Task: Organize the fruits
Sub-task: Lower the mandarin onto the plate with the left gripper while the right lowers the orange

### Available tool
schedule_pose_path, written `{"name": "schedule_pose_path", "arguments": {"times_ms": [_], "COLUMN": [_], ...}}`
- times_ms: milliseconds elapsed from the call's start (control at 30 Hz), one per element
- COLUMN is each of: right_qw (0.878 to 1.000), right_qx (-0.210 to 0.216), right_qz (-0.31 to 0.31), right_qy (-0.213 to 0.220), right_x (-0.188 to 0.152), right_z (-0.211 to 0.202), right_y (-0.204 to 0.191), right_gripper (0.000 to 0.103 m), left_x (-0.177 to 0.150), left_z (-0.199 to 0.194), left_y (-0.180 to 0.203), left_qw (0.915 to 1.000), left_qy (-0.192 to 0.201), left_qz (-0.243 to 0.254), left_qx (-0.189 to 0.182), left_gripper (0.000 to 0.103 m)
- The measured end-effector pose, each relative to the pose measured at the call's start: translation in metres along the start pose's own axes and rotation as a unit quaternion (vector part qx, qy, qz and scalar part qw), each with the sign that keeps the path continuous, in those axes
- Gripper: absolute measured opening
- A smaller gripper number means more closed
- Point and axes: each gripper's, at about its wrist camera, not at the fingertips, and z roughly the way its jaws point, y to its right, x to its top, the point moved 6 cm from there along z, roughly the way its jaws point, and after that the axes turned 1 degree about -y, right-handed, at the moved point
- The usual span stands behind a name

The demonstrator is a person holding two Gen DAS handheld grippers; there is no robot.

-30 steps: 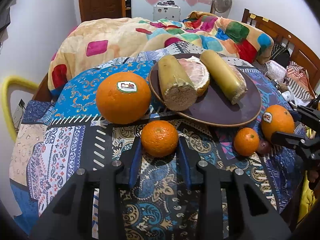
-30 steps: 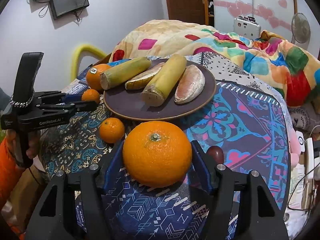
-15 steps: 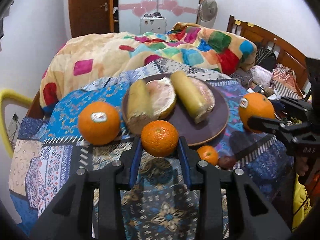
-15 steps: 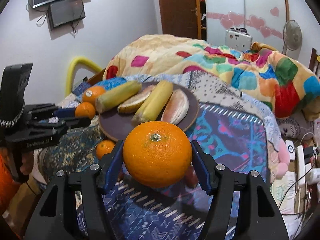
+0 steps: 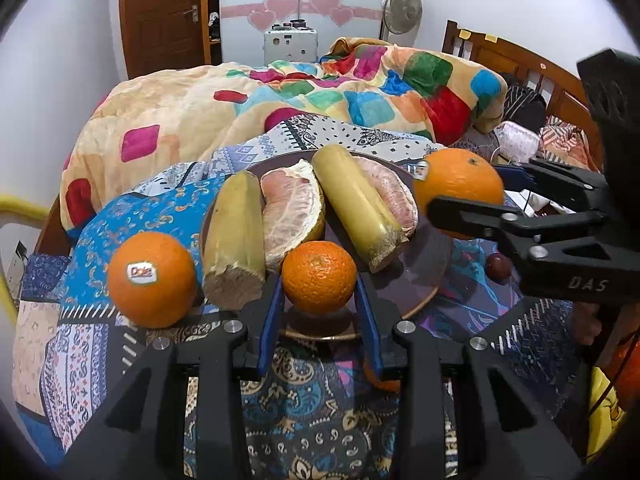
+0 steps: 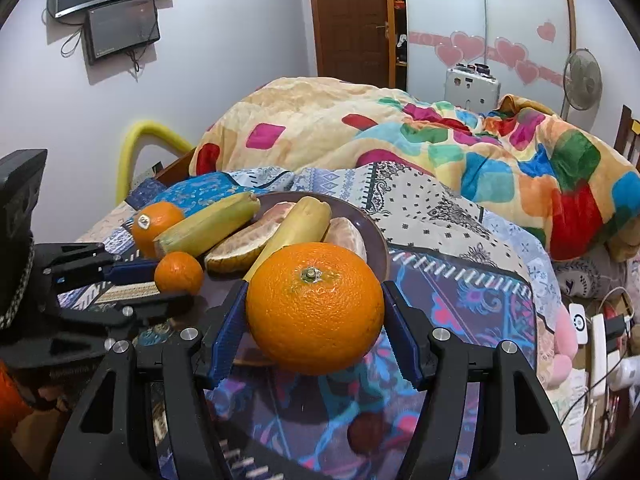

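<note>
My left gripper (image 5: 319,312) is shut on a small mandarin (image 5: 319,277) and holds it above the near rim of the dark purple plate (image 5: 424,256). My right gripper (image 6: 314,328) is shut on a large orange (image 6: 315,307), lifted beside the plate's (image 6: 376,236) right edge; that orange also shows in the left wrist view (image 5: 458,184). The plate holds two sugarcane pieces (image 5: 236,240) and pomelo segments (image 5: 292,212). A Dole orange (image 5: 151,280) sits on the patterned cloth left of the plate.
A second small mandarin (image 5: 380,380) lies mostly hidden under my left fingers. A dark round fruit (image 5: 498,266) lies on the cloth right of the plate. A colourful blanket (image 5: 320,92) is heaped behind. Chargers and cables (image 6: 600,332) lie off the bed's right side.
Both grippers have risen and moved toward the plate with their fruit. The mandarin is now over the plate's near rim and the large orange is close to its right edge.
</note>
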Motion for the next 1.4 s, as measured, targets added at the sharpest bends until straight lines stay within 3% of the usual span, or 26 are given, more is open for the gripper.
{"name": "schedule_pose_path", "arguments": {"times_ms": [333, 467, 533, 833, 933, 1133, 1400], "right_qw": [1.0, 1.0, 1.0, 1.0, 1.0, 0.999, 0.999], "right_qx": [-0.013, -0.01, -0.007, 0.007, 0.0, -0.012, -0.021], "right_qz": [-0.011, -0.009, -0.008, 0.001, -0.005, -0.009, -0.009], "right_qy": [-0.021, -0.027, -0.029, -0.016, 0.0, 0.029, 0.032], "right_x": [-0.004, -0.003, -0.003, 0.003, 0.008, 0.018, 0.013], "right_z": [0.017, 0.018, 0.018, 0.001, -0.011, -0.031, -0.031], "right_y": [-0.002, -0.002, -0.001, -0.001, -0.002, 0.002, 0.008], "right_gripper": [0.062, 0.063, 0.063, 0.066, 0.067, 0.067, 0.069], "left_x": [0.003, 0.001, 0.002, 0.007, 0.017, 0.022, 0.003], "left_z": [0.014, 0.016, 0.011, -0.028, -0.051, -0.073, -0.04], "left_y": [0.003, 0.003, 0.003, -0.002, -0.014, -0.051, -0.102], "left_qw": [0.9999, 0.9999, 0.9999, 0.9996, 0.9982, 0.9951, 0.9927], "left_qy": [-0.01, -0.014, -0.009, 0.027, 0.056, 0.075, 0.029], "left_qz": [0.005, 0.003, 0.001, -0.006, -0.015, -0.047, -0.092], "left_qx": [0.005, 0.007, 0.006, 0.007, 0.017, 0.043, 0.073], "left_gripper": [0.036, 0.044, 0.049, 0.05, 0.06, 0.063, 0.066]}}
